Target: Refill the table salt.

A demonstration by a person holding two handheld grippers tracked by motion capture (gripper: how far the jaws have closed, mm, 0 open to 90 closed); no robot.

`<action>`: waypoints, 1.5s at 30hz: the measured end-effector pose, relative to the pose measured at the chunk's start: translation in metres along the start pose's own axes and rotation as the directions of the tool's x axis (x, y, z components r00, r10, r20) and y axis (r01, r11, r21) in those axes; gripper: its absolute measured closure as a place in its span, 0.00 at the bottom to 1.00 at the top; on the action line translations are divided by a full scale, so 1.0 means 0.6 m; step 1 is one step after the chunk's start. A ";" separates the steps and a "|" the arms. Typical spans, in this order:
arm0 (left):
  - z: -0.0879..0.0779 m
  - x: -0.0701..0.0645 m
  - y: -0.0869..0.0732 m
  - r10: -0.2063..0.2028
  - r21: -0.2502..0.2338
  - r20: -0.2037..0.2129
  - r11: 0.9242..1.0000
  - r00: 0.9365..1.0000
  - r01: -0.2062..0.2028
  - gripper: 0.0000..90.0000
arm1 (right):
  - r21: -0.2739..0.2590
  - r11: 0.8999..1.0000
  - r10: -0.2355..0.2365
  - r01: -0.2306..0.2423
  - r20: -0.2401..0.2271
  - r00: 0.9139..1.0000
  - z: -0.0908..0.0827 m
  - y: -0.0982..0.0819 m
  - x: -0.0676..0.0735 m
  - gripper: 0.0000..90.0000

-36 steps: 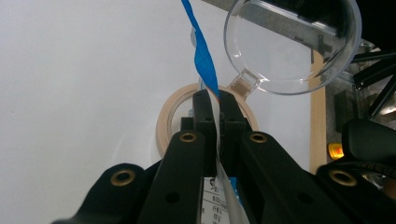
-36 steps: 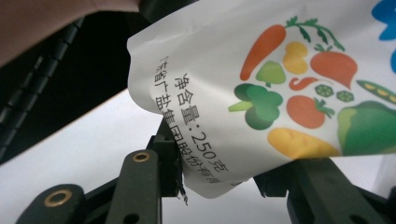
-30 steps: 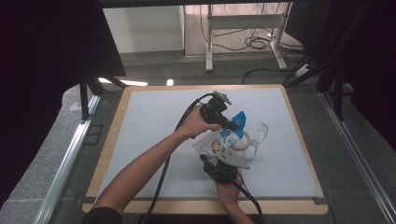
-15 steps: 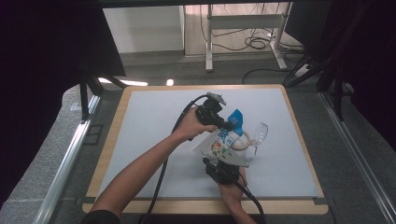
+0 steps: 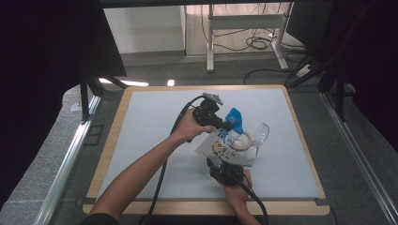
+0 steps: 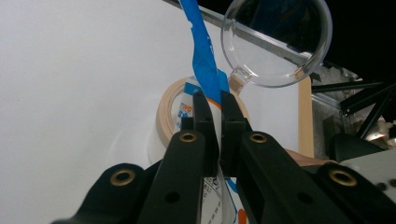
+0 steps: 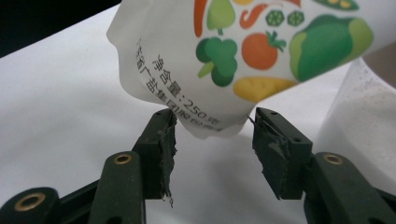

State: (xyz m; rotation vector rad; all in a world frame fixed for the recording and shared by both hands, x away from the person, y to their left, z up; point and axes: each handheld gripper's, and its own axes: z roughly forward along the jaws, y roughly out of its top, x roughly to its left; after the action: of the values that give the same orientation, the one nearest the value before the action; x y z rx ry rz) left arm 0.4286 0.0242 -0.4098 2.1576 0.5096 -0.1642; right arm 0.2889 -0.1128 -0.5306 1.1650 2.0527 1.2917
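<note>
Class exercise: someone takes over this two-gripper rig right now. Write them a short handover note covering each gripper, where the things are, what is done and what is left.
Left gripper: shut on the white pouch, pinching it near its blue top and holding it up.
Right gripper: jaws have just been opening; the pouch's bottom corner hangs between them, unpressed.
Nearby: tape roll and clear round lid on the white mat.
Done: pouch lifted.
Left: probably settling the pouch somewhere; the goal is unclear.
</note>
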 end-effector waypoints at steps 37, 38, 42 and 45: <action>-0.035 -0.006 -0.030 -0.022 -0.109 -0.009 0.994 1.000 0.021 1.00 | 0.015 1.000 0.006 -0.006 -0.014 1.000 -0.031 -0.009 -0.023 0.49; -0.039 -0.005 -0.033 -0.025 -0.117 -0.010 0.993 1.000 0.023 1.00 | 0.017 1.000 0.006 -0.005 -0.013 1.000 -0.033 -0.011 -0.026 0.49; -0.050 -0.001 -0.040 -0.034 -0.134 -0.016 0.990 0.999 0.031 1.00 | 0.007 1.000 0.022 -0.022 -0.017 1.000 -0.044 -0.017 -0.038 0.49; -0.059 0.005 -0.049 -0.043 -0.144 -0.024 0.989 0.999 0.039 1.00 | -0.001 0.999 0.032 -0.032 -0.015 0.999 -0.049 -0.020 -0.045 0.49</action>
State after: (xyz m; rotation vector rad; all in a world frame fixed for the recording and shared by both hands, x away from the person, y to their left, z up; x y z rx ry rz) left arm 0.4167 0.0685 -0.4115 2.0121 0.5647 -0.1171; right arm 0.2773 -0.1525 -0.5291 1.1955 2.0519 1.3206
